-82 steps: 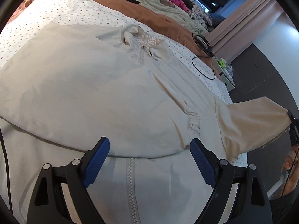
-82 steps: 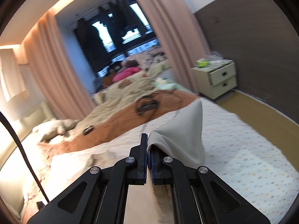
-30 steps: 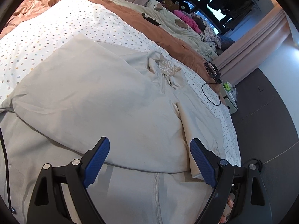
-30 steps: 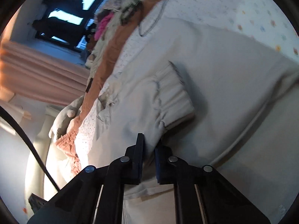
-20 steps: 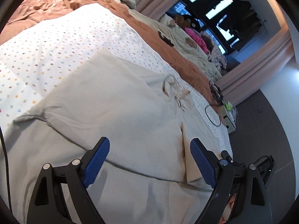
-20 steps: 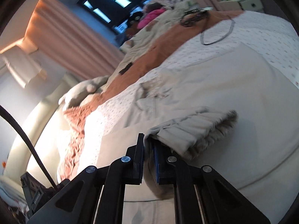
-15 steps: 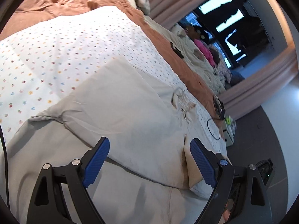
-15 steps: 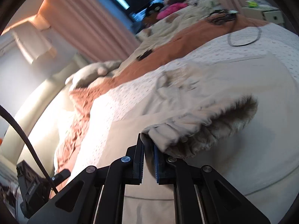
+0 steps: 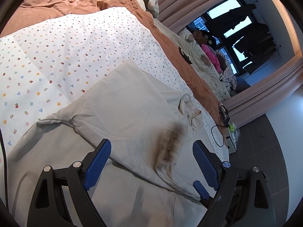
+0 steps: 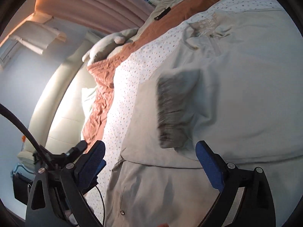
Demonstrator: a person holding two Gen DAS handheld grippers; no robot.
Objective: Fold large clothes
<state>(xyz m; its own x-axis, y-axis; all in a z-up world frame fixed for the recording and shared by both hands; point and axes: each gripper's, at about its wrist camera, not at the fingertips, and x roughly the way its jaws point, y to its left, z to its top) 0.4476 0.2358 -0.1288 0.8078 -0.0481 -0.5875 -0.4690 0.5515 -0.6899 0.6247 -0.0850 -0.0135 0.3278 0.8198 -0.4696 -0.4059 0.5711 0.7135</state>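
Note:
A large beige zip jacket (image 9: 123,113) lies flat on the flower-dotted sheet (image 9: 56,47), one side folded over its body. My left gripper (image 9: 151,162) hovers open over the fold edge, holding nothing. In the right wrist view the jacket (image 10: 236,94) fills the frame. My right gripper (image 10: 151,162) has its jaws opening wide, with nothing between them. The elastic sleeve cuff (image 10: 174,113) is a blur just ahead of it, dropping onto the jacket body. That cuff (image 9: 170,141) also shows blurred in the left wrist view. The collar label (image 10: 206,24) lies farther off.
A rust-brown duvet (image 9: 75,1) and a pale plush toy (image 10: 109,43) lie beyond the sheet. A black cable (image 9: 215,134) trails toward a nightstand (image 9: 232,143) at the bed's far side. Curtains (image 10: 106,1), a headboard (image 10: 62,87) and dark floor (image 9: 265,151) surround the bed.
My right gripper carried the pinched sleeve cuff across over the jacket body, then opened and let it go; the cuff is falling. My left gripper stayed open while its view swung along the bed.

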